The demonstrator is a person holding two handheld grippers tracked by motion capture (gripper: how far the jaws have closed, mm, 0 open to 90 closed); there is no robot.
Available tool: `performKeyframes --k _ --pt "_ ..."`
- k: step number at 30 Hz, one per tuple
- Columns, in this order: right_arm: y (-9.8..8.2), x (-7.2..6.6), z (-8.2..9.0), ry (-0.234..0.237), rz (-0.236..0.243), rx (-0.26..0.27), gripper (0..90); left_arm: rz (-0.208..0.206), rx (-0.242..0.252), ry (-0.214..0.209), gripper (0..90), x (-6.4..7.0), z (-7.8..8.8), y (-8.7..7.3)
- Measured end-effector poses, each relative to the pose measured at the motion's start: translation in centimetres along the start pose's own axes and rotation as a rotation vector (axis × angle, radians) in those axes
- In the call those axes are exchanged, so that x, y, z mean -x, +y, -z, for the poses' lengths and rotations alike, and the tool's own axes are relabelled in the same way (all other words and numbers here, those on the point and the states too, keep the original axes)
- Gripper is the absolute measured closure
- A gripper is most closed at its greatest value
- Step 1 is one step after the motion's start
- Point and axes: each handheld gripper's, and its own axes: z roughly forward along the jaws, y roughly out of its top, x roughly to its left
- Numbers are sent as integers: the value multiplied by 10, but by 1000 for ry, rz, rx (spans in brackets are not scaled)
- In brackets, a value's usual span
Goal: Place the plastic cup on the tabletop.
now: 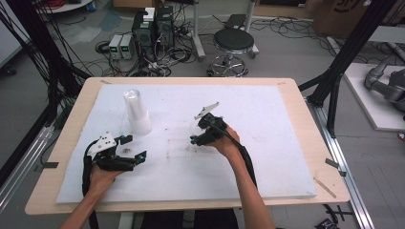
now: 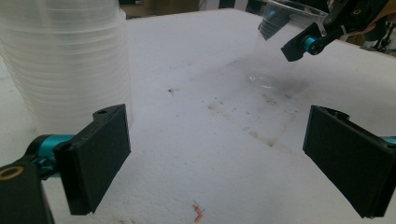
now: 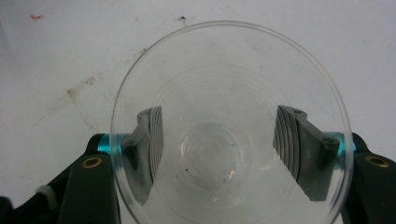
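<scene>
— Okay, right gripper (image 1: 200, 135)?
— Clamped on a clear plastic cup (image 3: 229, 135), one jaw on each side of the wall. Cup stood upright, mouth up, long axis vertical, base about at the white foam mat (image 1: 267, 143), mid-table.
— Left gripper (image 1: 129, 149)?
— Spread wide, nothing between the jaws, low over the mat's left side, near the cup stack (image 1: 136, 112). Stack upright too.

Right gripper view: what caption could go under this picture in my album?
Looking down into a clear plastic cup clamped in the right hand-held gripper above the stained white table cover.
</scene>
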Motion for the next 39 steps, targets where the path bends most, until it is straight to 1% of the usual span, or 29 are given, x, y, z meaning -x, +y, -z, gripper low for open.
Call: performKeyframes --k 7,10,12,14,15,18,19,21,22,23,24,25,29,33,35,39 --pt "0 -1 -5 -12 0 16 330 -4 -2 4 74 0 0 0" --pt "-1 0 -7 -9 -4 15 279 -9 -5 0 74 1 0 0" --pt "-1 0 -10 -5 -6 6 216 -9 -7 -1 74 1 0 0" --pt "-2 -1 -13 -16 -11 0 188 -9 -5 -2 74 1 0 0" --pt "-2 -1 -13 -13 -10 1 175 -8 -4 -2 74 1 0 0" --pt "-4 -1 -16 -6 -12 11 167 -6 -2 -2 74 0 0 0" --pt "-4 -2 -16 0 -18 6 167 -8 -2 -1 74 0 0 0" --pt "-6 -1 -16 -16 -12 3 166 -8 -2 -2 74 0 0 0" --pt "-7 -1 -16 -14 -14 9 166 -6 1 -1 74 0 0 0" --pt "-7 -1 -15 -15 -21 13 166 -6 2 -1 74 0 0 0" --pt "-8 -1 -14 -20 -17 19 166 -2 4 1 74 0 0 0" --pt "-9 -2 -12 -18 -25 26 163 -6 2 1 74 0 0 0" --pt "-15 -3 -7 -14 -26 52 154 -5 5 1 74 0 1 0" --pt "-24 -6 1 -7 -33 89 147 -6 5 -1 74 0 1 0" --pt "-30 -6 6 -15 -35 108 146 -6 5 0 74 0 0 0" --pt "-44 -3 16 -21 -52 143 146 -7 3 4 74 1 0 0"
